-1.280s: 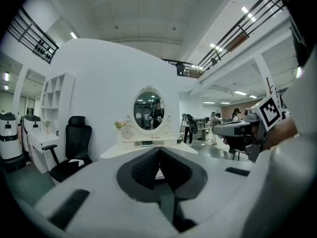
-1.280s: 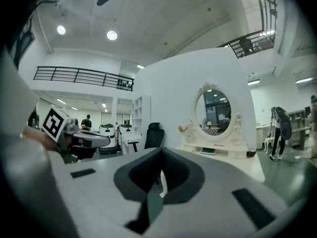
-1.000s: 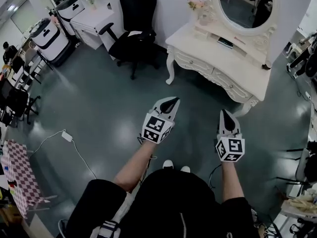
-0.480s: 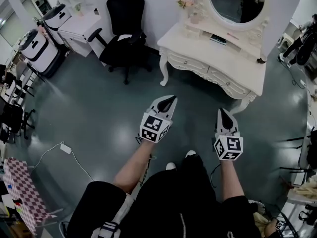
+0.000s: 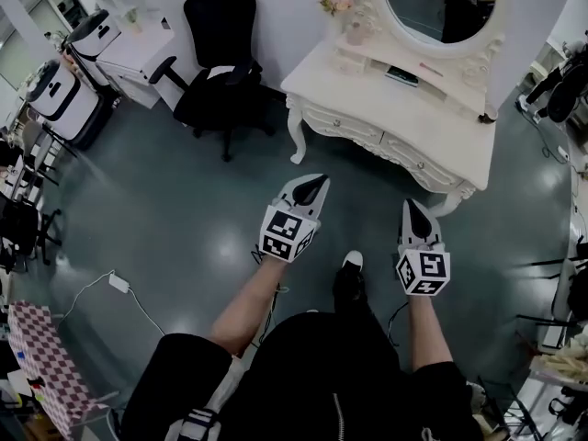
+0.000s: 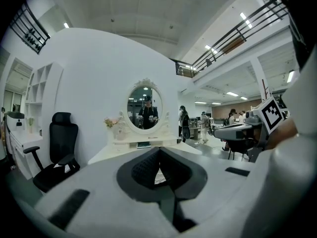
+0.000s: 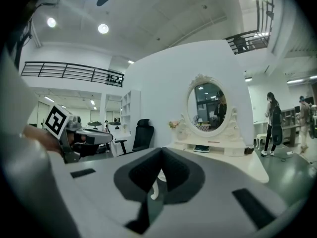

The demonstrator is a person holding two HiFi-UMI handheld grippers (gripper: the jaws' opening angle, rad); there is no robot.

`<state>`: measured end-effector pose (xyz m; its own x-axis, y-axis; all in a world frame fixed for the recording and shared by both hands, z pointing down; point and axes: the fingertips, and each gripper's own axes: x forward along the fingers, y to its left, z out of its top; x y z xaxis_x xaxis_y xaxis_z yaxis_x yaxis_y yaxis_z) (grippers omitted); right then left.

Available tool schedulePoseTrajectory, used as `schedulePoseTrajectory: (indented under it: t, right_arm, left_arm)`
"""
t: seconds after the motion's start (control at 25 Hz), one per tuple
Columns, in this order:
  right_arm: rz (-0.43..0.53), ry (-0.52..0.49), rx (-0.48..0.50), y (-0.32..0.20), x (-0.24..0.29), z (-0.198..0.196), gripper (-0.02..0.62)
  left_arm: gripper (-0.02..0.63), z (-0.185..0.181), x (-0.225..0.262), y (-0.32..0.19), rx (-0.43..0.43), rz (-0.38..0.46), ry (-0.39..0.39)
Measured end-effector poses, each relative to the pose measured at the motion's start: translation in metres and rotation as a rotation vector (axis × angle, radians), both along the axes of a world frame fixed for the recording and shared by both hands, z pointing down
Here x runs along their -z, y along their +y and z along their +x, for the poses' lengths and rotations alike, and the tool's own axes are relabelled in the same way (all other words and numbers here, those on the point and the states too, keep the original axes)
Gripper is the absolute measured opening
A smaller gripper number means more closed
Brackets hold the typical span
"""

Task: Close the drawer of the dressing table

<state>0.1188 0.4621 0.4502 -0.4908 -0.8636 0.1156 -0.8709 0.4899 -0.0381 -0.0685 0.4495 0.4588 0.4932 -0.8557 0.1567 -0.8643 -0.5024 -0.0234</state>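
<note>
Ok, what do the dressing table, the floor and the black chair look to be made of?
Dressing table: likely painted wood, cream satin; carved legs and moulded drawer fronts suggest it. Floor: glossy grey-green coating, perhaps epoxy; it reflects ceiling lights. Chair: matte black, fabric or mesh; too small to tell.

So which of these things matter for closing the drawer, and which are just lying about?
For the job: dressing table, its drawer fronts, left gripper, right gripper, both shut and empty.

Just lying about: black office chair, oval mirror, flowers, power adapter with cable on the floor, checked cloth.
</note>
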Motion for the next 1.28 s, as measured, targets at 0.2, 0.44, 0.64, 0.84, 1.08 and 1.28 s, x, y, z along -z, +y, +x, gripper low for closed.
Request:
schedulePoseTrajectory:
  t: [0.2,0.44,0.64,0.84,1.08,1.28]
  right_arm:
    - [0.007,-0.004,-0.012,-0.074,0.008,0.01,0.002]
    - [0.003,-0.001,0.016,-0.176,0.015,0.029,0.002]
    - [0.002,-0.004,0.047,-0.245,0.016,0.039,0.002]
    - [-0.009,0.0,0.041,-0.29,0.008,0.052,0.002]
    - [-0.02,-0.003,0.012,-0.333,0.003,0.062,0.002]
    - [-0.019,-0.001,-0.03,-0.38,-0.001,0.058,0.002]
  left_arm:
    - [0.006,0.013,0.002,-0.069,-0.004,-0.016,-0.007]
    - [0.006,0.035,0.014,-0.165,0.019,-0.014,-0.009]
    - [0.006,0.045,0.016,-0.231,0.049,-0.014,-0.004]
    - [0.006,0.057,0.011,-0.274,0.053,-0.026,0.001]
    - [0.006,0.064,0.01,-0.324,0.031,-0.025,0.004]
    - [0.006,0.062,0.006,-0.382,-0.016,-0.02,0.004]
